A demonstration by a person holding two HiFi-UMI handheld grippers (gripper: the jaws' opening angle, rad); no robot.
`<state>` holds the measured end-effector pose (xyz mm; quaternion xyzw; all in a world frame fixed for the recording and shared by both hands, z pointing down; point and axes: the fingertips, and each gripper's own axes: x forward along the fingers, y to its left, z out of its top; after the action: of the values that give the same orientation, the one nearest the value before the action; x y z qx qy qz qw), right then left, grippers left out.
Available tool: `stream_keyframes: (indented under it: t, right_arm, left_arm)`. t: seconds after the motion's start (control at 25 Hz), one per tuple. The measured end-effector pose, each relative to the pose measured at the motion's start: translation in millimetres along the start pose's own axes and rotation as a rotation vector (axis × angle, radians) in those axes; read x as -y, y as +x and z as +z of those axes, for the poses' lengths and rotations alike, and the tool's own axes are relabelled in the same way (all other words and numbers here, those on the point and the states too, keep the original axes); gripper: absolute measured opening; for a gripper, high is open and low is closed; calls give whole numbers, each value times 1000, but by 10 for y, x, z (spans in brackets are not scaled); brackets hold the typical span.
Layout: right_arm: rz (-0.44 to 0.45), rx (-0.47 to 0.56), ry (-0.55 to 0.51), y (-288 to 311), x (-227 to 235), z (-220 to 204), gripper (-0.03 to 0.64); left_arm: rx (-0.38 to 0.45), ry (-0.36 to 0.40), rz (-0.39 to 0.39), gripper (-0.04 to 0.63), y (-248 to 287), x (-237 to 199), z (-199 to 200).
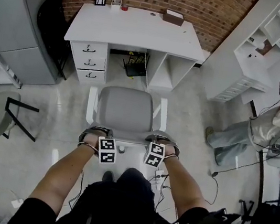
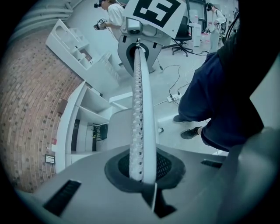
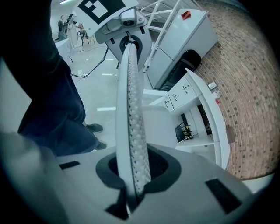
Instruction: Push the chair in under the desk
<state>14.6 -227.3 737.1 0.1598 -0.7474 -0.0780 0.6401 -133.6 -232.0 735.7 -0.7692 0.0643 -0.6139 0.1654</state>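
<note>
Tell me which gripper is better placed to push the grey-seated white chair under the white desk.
Neither clearly: left gripper and right gripper are each shut on the perforated white backrest of the grey-seated chair, evenly either side of centre, facing the white desk. Pushing with both looks best.

We look down on a chair (image 1: 126,109) with a matt grey seat that looks like cloth and smooth white plastic arms; its backrest rim (image 2: 139,109) is perforated white plastic. Farther off, the desk (image 1: 138,28) looks smooth and white, against a rough red brick wall (image 1: 201,2), on a glossy pale floor (image 1: 51,99)
</note>
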Motion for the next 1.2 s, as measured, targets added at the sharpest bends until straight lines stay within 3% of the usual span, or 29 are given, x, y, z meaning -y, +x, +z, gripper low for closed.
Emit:
stream_keyframes:
  t: [1.2]
  right_arm:
    - [7,26,-76,455,1342,-202,32]
  left_arm:
    - [-84,-60,36,12,540,-1289,35]
